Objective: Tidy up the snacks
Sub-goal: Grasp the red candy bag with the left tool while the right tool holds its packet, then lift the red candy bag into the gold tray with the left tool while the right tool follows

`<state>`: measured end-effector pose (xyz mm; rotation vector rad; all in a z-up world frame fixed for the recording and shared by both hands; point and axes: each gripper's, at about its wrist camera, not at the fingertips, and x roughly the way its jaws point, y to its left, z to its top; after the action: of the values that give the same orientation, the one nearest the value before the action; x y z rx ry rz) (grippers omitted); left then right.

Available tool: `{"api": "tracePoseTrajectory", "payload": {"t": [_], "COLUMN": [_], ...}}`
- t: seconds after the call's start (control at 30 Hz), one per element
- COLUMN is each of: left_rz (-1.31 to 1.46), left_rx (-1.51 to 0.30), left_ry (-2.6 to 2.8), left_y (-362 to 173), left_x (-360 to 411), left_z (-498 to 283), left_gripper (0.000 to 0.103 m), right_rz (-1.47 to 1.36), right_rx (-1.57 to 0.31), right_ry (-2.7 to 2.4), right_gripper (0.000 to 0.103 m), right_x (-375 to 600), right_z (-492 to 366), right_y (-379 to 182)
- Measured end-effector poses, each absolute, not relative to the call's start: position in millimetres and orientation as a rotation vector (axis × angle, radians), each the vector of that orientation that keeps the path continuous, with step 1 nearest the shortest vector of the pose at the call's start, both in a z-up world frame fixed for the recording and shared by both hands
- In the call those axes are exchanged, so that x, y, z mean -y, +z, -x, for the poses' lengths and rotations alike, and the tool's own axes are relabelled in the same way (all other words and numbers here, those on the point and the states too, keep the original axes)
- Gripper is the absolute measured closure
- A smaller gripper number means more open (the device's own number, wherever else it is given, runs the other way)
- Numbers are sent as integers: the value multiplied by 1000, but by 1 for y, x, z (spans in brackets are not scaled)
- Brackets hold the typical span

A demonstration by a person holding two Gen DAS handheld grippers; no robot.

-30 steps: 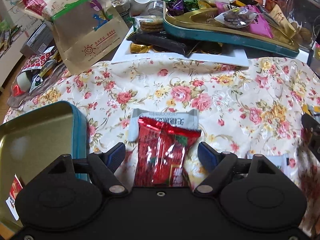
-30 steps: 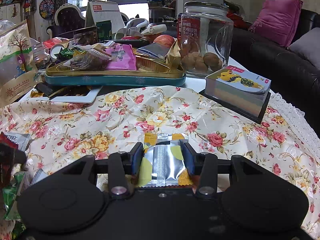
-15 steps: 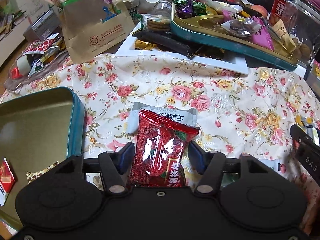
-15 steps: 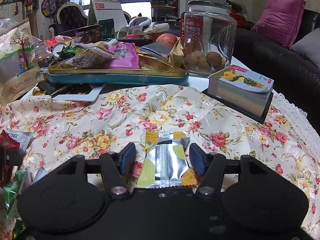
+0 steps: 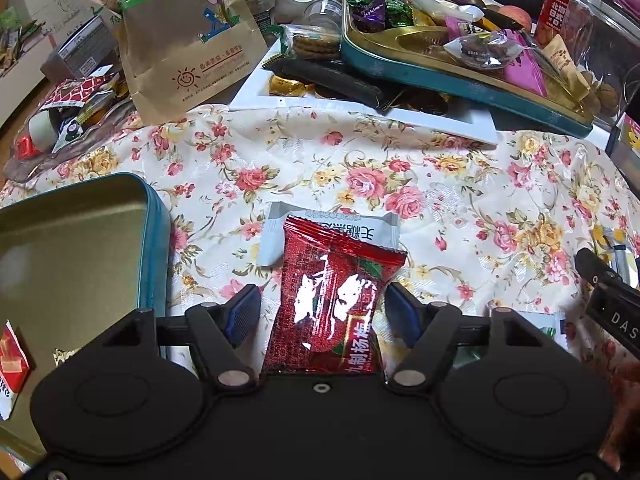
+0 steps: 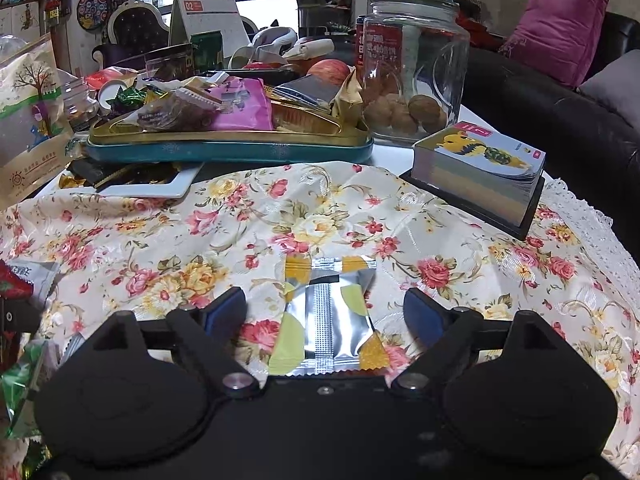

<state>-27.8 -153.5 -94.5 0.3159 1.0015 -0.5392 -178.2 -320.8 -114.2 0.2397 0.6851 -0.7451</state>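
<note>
In the left wrist view, my left gripper point(image 5: 324, 312) is closing around a red snack packet point(image 5: 332, 300); its right pad touches the packet, the left pad stands a little off. A grey-white packet point(image 5: 332, 226) lies under and beyond it. An open teal tin point(image 5: 80, 248) with a gold inside sits to the left. In the right wrist view, my right gripper point(image 6: 324, 316) is open, with a silver packet with yellow patches point(image 6: 328, 316) lying on the floral cloth point(image 6: 160, 240) between its fingers.
At the back, a teal tray point(image 6: 228, 148) piled with snacks rests on a white tray point(image 5: 360, 112). A brown paper bag point(image 5: 188, 36) stands back left. A glass jar of walnuts point(image 6: 412, 68) and a card stack point(image 6: 476, 164) stand at the right.
My left fingers have narrowed around the red packet, which now sits higher over the cloth. My right fingers have opened wide and let go of the silver packet, which lies on the cloth.
</note>
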Motion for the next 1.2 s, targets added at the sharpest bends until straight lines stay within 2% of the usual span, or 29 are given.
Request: {"api": "tracePoseTrajectory", "payload": {"t": [0.03, 0.1, 0.2, 0.53, 0.83, 1.0, 1.2], "left_rz": [-314, -312, -304, -268, -282, -330, -387], "left_rx": [-1007, -1001, -1018, -984, -969, -1012, -984], "left_ry": [-543, -533, -509, -533, -464, -391, -325], "left_y": [-94, -91, -89, -49, 2, 6, 3], "left_x": [154, 154, 154, 136, 85, 43, -5], "left_z": [28, 32, 36, 39, -15, -51, -79], "left_gripper": [35, 50, 52, 53, 53, 53, 53], "right_rz": [-240, -241, -238, -235, -234, -232, -231], "right_rx": [-685, -684, -685, -686, -686, -687, -687], "right_ry": [-745, -746, -747, -749, -750, -751, -752], "right_gripper": [13, 12, 13, 13, 13, 13, 13], "right_x": [321, 321, 320, 320, 320, 320, 320], "right_z": [178, 178, 178, 178, 178, 178, 178], "right_y": [-114, -114, -114, -114, -114, -114, -114]}}
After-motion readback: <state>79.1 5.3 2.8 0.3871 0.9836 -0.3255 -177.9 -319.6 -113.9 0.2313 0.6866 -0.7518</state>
